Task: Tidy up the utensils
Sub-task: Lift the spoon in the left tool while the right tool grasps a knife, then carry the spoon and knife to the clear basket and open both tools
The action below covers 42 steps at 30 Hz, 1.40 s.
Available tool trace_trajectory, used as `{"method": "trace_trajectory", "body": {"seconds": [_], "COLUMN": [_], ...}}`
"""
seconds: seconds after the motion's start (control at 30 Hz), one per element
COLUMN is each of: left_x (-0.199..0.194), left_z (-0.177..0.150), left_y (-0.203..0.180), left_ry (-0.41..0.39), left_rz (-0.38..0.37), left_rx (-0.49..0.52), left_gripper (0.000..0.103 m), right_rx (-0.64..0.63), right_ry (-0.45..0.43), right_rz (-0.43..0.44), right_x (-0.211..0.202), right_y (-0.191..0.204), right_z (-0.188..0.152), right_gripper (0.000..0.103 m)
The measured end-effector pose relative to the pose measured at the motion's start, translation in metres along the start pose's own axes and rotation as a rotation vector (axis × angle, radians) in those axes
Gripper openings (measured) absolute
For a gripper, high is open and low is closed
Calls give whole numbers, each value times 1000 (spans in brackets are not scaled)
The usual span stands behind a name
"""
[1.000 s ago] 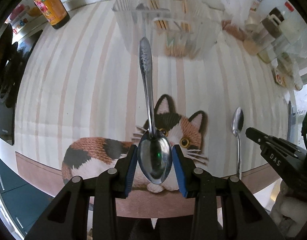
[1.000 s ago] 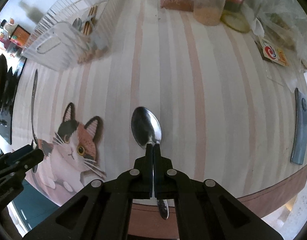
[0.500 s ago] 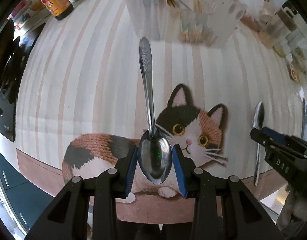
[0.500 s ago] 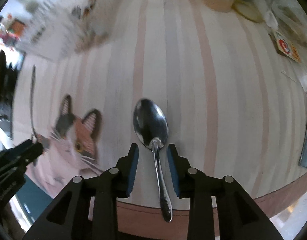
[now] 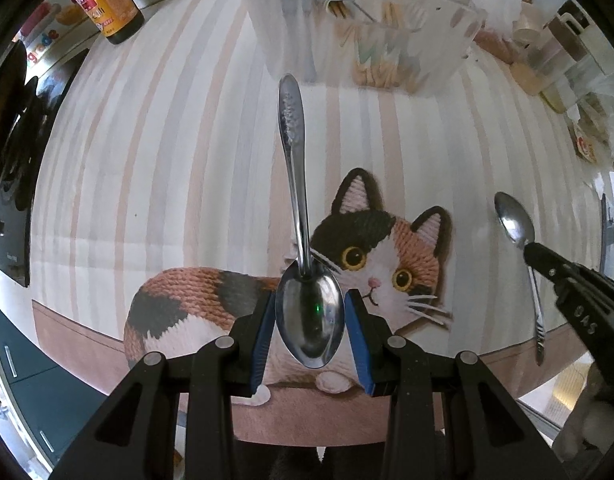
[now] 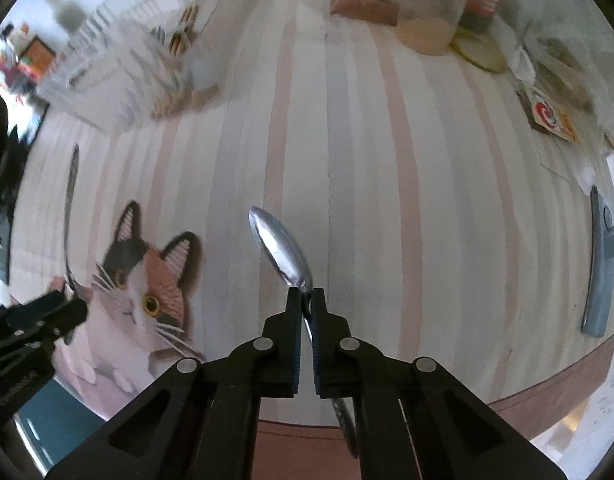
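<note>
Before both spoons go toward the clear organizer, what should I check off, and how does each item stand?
1. Left tool grips its spoon: ok, pads on the bowl, handle pointing forward.
2. Right tool grips the second spoon: ok, closed at the neck.
3. Second spoon level: not ok, bowl tilted sideways.
4. Clear organizer ahead and unobstructed: ok.
5. Free spoon slot inside: cannot tell, contents blurred.
6. Tools clear of each other: ok, apart over the cat mat.
</note>
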<state>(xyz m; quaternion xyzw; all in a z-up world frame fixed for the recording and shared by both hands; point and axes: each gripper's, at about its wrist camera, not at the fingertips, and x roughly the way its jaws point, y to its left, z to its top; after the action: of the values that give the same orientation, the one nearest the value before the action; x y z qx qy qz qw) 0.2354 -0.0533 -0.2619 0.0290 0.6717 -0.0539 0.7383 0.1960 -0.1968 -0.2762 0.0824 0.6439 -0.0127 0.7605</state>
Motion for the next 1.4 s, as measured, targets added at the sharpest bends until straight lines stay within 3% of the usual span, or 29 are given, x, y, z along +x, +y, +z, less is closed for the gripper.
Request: {"method": "trace_trajectory", "body": {"seconds": [0.3, 0.57, 0.87, 1.17, 1.4], "left_x": [-33, -79, -145, -175, -158], "left_z": [-3, -6, 4, 64, 136], "left_y": [7, 18, 37, 36, 31], "left_ry": [-57, -135, -282, -375, -342], "left_rz": [-9, -19, -20, -68, -103], "left_rx": [3, -9, -40, -20, 19], "left_gripper": [32, 32, 32, 32, 32], "right_rx": [78, 105, 56, 29, 59], "right_ry": [-65, -118, -208, -312, -347], "right_rz": [66, 124, 199, 251, 244], "right_x": [-38, -68, -108, -151, -155], "right_y": [-28, -20, 12, 46, 65], "right_z": [8, 10, 32, 82, 147], "right_gripper": [1, 1, 1, 1, 1]}}
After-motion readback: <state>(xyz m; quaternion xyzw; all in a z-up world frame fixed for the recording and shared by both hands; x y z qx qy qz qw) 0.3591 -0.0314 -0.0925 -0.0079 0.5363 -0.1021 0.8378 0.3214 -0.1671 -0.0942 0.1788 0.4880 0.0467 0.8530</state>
